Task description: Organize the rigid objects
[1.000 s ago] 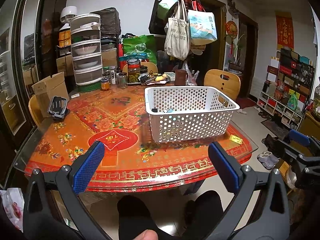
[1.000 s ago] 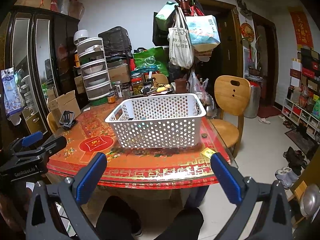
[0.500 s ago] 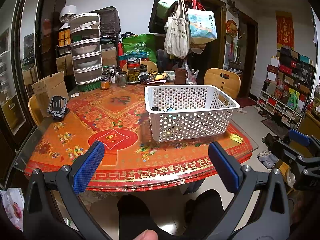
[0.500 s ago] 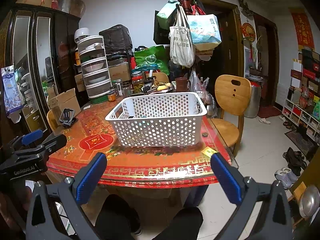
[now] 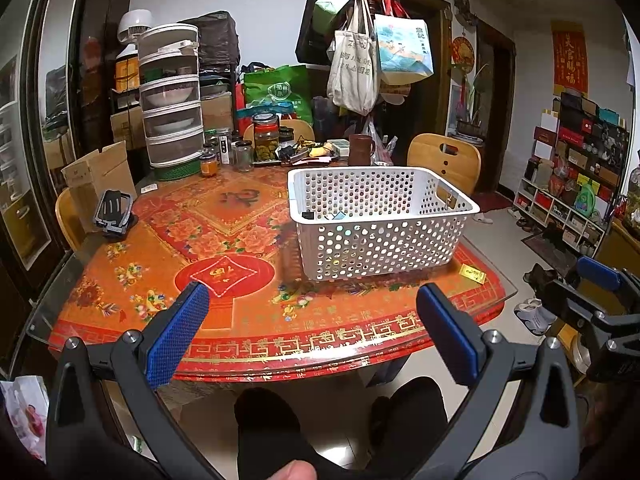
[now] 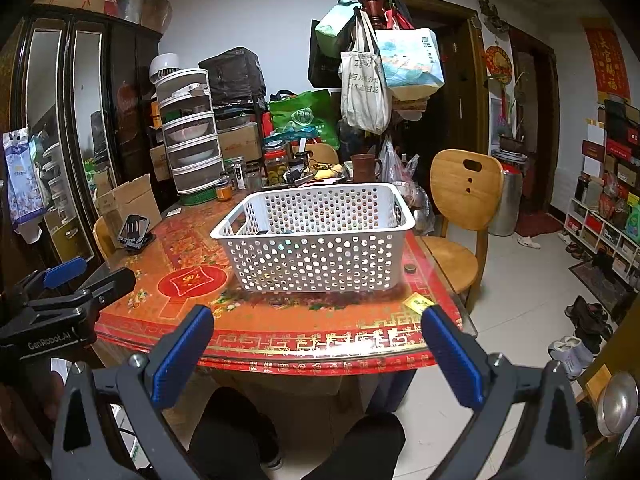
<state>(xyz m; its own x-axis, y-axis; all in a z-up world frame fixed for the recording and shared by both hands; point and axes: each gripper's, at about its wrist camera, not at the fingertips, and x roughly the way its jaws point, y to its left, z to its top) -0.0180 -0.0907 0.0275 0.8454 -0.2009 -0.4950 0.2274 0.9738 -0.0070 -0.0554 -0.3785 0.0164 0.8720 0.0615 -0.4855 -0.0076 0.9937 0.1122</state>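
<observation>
On the table's right half: the white perforated basket (image 5: 384, 222), upright, mouth open, its near wall set back from the near edge.
Basket contents: a few small items low against its left wall, one dark and one pale; too small to name, and the holes show only specks of colour.
Why so placed (judgement): standing within reach of both grippers, the basket reads as the collecting point for rigid things; the scene fits both a sort nearly finished and one with items yet to gather.
Loose items near the basket: a yellow packet (image 6: 418, 303) on the table by the near right corner, just beside the basket; a small dark round piece (image 6: 409, 268) at the right edge.
Left edge: a black stand (image 5: 114, 213), well apart from the basket.
Far edge: jars (image 5: 265, 137), a brown mug (image 5: 359, 149) and a tiered food cover (image 5: 172, 102), crowded together.
Table surface: red patterned cloth (image 5: 224, 240) under glass.
Left gripper (image 5: 312, 332): jaws spread wide, nothing between the blue pads; held level off the near edge, pointing across the table toward the basket.
Right gripper (image 6: 318, 346): likewise spread and unloaded, beside its partner, aimed at the basket's near wall.
Person: seated at the near edge, knees (image 5: 340, 424) below both grippers.
</observation>
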